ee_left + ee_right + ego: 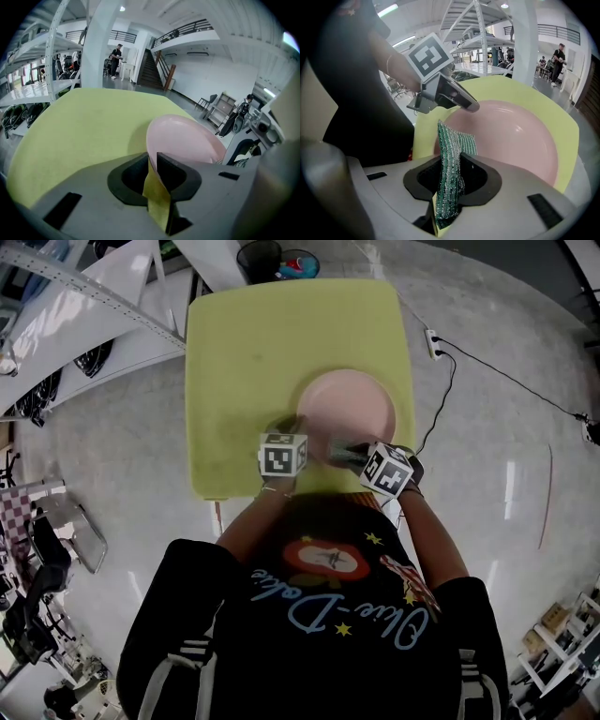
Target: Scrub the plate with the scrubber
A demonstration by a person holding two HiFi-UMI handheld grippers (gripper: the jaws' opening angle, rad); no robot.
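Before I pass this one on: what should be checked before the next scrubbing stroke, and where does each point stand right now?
1. Plate secured: left gripper is closed on the rim of the pink plate. Ok.
2. Scrubber secured: right gripper is closed on the green scrubber, which stands up between the jaws. Ok.
3. Scrubber touching the plate: its tip overlaps the near rim in the right gripper view, but contact is not shown. Cannot tell.
4. Plate over the yellow table, inside its edges. Ok.
5. Grippers clear of each other: the left one sits at the rim, apart from the scrubber. Ok.
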